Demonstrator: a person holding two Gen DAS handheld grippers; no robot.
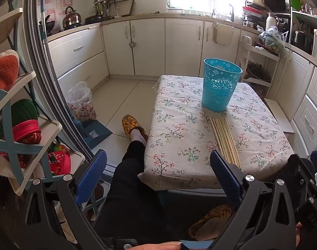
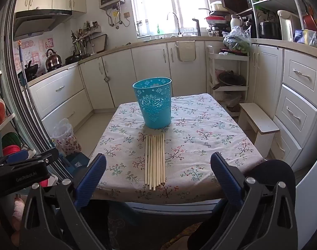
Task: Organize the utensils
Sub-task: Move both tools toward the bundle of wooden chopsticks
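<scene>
One small table in a floral cloth fills mid-frame; a blue basket stands upright at centre, pale chopsticks lying in a row just below it. Left gripper and right gripper, bottom frame, both gape wide, empty.

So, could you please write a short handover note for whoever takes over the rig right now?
Left gripper: open, empty, held off the table's near left corner.
Right gripper: open, empty, facing the near edge of the table.
Chopsticks: all lying side by side in a row on the floral tablecloth, ends close to the near edge.
Blue basket: upright just behind the chopsticks, about mid-table. Its inside cannot be seen.
Done: nothing yet, as far as the views show.
Left: probably pick up the chopsticks and stand them in the basket.
</scene>
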